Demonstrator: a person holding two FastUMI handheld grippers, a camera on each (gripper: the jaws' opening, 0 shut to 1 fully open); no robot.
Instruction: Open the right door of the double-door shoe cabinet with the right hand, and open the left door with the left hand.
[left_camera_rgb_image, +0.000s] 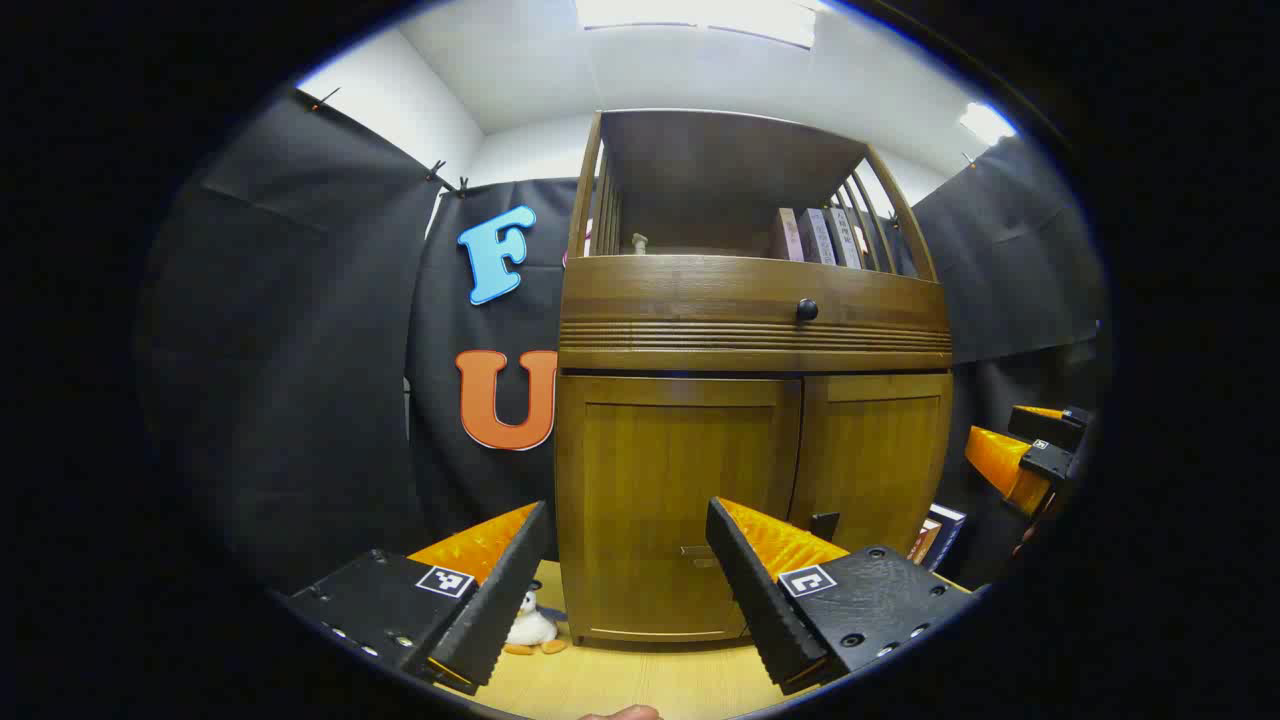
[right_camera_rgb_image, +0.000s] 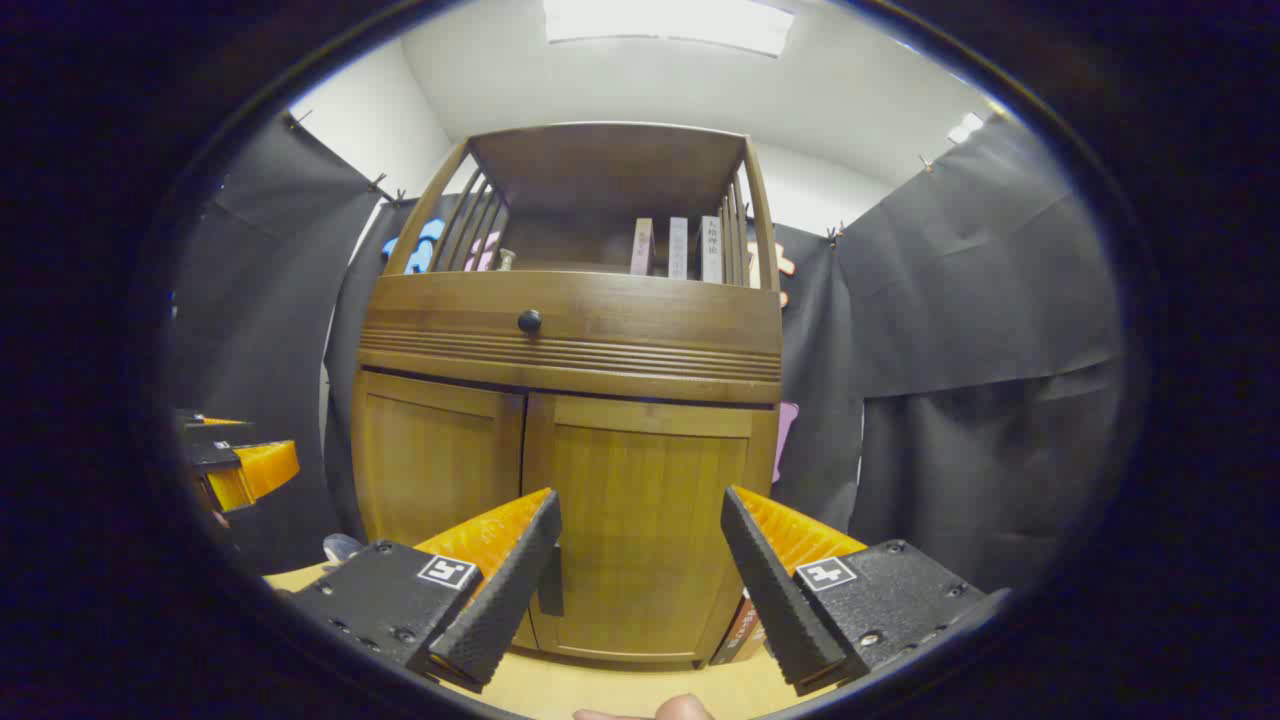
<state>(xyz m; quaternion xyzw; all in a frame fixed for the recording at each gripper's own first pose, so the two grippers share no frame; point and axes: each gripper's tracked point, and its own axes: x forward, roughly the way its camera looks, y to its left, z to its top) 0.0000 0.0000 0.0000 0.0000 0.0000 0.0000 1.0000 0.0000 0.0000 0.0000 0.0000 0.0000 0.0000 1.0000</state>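
Nearest in the left gripper view, the left gripper (left_camera_rgb_image: 630, 540) has its two black, orange-backed fingers spread wide apart with nothing between them, held just short of the shoe cabinet (left_camera_rgb_image: 750, 330). Beyond the fingers stands the left door (left_camera_rgb_image: 675, 490), closed, and the right door (left_camera_rgb_image: 875, 455) beside it, also closed. A dark knob (left_camera_rgb_image: 807, 310) sits on the drawer front above them. A small plush toy (left_camera_rgb_image: 530, 628) lies on the floor at the cabinet's left foot. Far right, the right gripper (left_camera_rgb_image: 1025, 450) shows.

Nearest in the right gripper view, the right gripper (right_camera_rgb_image: 640, 545) likewise has its fingers parted and empty, facing the closed right door (right_camera_rgb_image: 645, 510). The left door (right_camera_rgb_image: 435, 465) lies to its left, and the left gripper (right_camera_rgb_image: 235, 465) is at the far left.
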